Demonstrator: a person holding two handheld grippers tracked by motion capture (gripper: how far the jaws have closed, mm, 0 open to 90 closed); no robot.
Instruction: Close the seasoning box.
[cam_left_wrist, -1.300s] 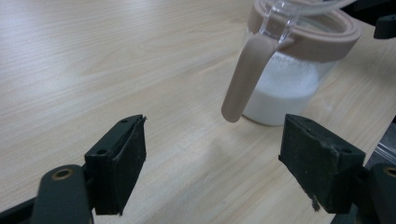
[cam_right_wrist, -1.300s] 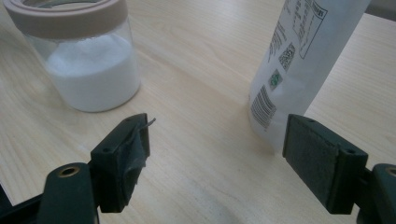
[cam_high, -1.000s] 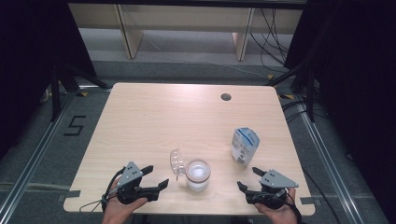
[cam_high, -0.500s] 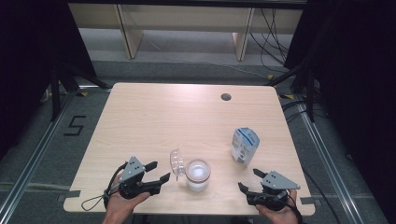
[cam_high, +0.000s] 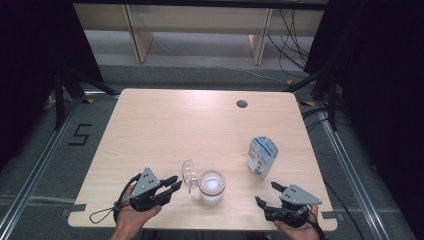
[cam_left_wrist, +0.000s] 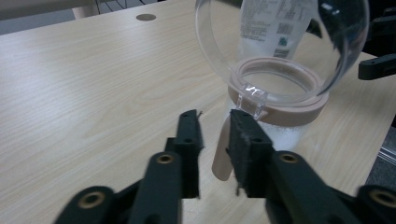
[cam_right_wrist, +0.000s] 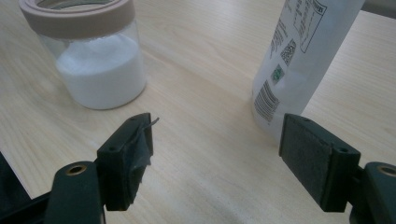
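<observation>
High view: left gripper (cam_high: 170, 184) jaws have just narrowed, nothing between them, at nine o'clock of the clear glass jar (cam_high: 212, 186) of white powder | its domed lid stands open | right gripper (cam_high: 265, 195) jaws wide, empty | lid handling looks next

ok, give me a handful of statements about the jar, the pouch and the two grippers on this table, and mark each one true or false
1. The jar has its clear lid flipped open. True.
2. The jar holds a dark liquid. False: it holds a white powder or grains.
3. The left gripper has its jaws close together, beside the jar's hinge. True; they have just been closing, with nothing pressed between the pads.
4. The right gripper is clamped on the pouch. False: its jaws stand wide apart on either side of bare table, the pouch beyond them.
5. The pouch lies flat. False: it stands upright.
</observation>
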